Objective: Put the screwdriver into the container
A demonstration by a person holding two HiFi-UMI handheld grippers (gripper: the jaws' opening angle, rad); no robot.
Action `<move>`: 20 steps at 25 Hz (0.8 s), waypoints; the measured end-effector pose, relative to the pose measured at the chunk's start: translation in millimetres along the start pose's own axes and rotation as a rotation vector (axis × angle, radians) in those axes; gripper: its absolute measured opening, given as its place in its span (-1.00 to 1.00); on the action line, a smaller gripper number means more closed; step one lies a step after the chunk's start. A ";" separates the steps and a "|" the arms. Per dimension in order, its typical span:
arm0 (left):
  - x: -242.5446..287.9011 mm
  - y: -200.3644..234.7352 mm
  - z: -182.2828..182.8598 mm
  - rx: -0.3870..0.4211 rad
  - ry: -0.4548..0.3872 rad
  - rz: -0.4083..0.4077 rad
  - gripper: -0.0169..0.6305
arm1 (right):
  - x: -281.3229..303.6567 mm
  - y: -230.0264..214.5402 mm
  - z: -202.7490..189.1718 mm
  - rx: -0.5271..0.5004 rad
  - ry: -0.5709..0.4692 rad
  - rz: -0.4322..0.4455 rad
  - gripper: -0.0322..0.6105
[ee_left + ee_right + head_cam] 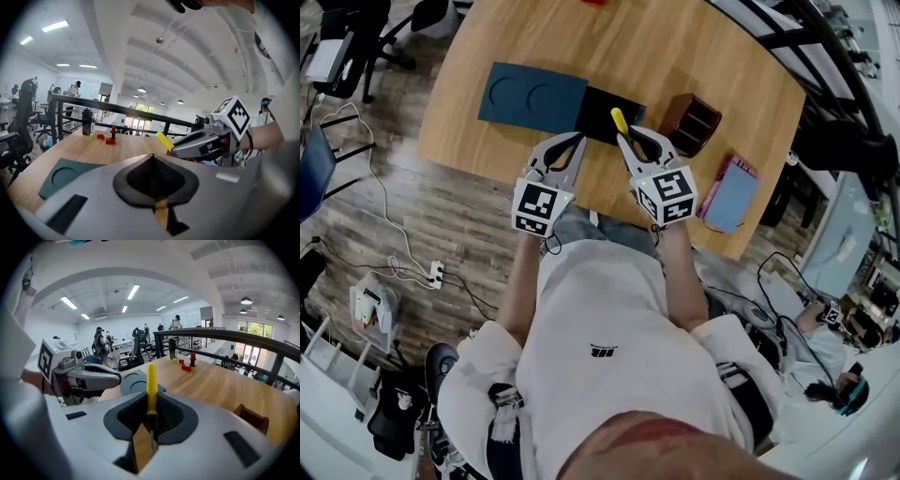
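An open office with a white vaulted ceiling, strip lights and a plank floor is seen around a wooden table. A brown wooden container with open compartments is set on the table, and everything else is placed against it.

To the left of the container, as the head view shows it, a black slab is laid, and beyond that slab a dark teal tray with two round recesses. Nearer the person than the container, and to its right, a pink and blue notebook is lying at the table's edge. Far beyond the container, small red blocks and a dark bottle are stood by the railing.

The screwdriver is clamped between the jaws of the right gripper. Its yellow handle is pointed forward past the jaw tips, its metal shaft is turned back toward the camera, and it is held up in the air just left of the container, outside it. The left gripper is held further left of the container, beside the right one. Its jaws are pressed together, and nothing is carried between them.
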State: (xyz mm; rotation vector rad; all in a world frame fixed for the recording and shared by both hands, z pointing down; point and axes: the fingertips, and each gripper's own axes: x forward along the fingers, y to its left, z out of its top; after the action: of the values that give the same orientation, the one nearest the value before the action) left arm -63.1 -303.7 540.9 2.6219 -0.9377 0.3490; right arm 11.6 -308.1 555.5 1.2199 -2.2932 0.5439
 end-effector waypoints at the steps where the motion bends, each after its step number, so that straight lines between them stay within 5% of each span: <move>1: 2.2 0.6 -1.6 -0.001 0.002 0.001 -0.91 | 2.7 -1.4 -2.4 0.000 0.006 0.004 -0.72; 20: 36.4 18.6 -27.3 -0.047 0.066 0.080 -0.91 | 67.2 -25.5 -45.1 -0.030 0.147 0.096 -0.72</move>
State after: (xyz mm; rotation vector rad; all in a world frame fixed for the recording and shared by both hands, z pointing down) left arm -50.9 -327.2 582.2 2.5197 -1.0187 0.4249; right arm 10.8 -340.5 634.0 1.0251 -2.2353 0.6102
